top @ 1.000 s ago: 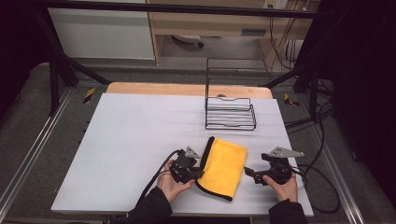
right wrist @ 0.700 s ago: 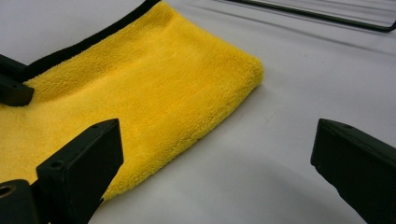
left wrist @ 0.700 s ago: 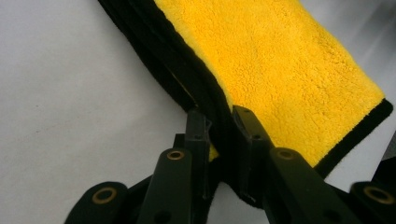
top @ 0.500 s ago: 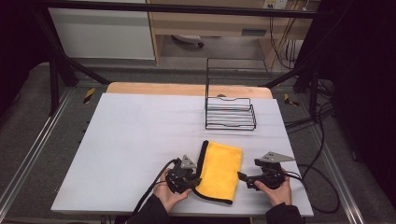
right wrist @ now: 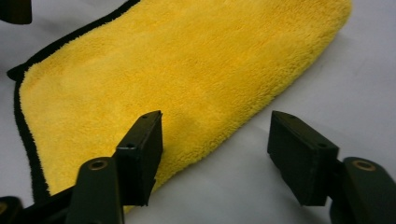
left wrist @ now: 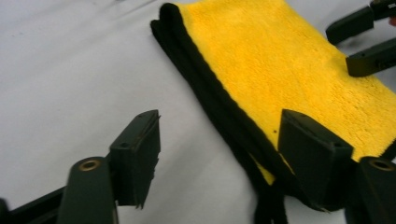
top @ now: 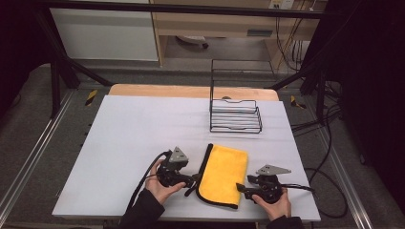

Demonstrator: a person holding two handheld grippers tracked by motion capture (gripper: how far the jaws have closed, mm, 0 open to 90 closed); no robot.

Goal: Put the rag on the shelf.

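High view: folded yellow cloth (top: 223,174) flat on the white counter (top: 143,129), near the front edge, on the near side of the wire rack (top: 236,115) and apart from it. Left tool (top: 190,182) just left of the cloth, at its black-trimmed edge; right tool (top: 240,189) just right of the cloth, at its near corner. Placed on opposite sides, likely to lift or fold the cloth with both together.

Left gripper view: left tool (left wrist: 219,149) wide open, holding nothing; one jaw over bare counter left of the cloth, the other over the cloth's (left wrist: 280,65) stacked black edge. Straddling that edge, probably to pinch all layers at once.

Right gripper view: right tool (right wrist: 215,154) wide open too, nothing held; one jaw over the cloth's (right wrist: 187,70) yellow pile, the other over counter right of the cloth, bracketing the folded side.
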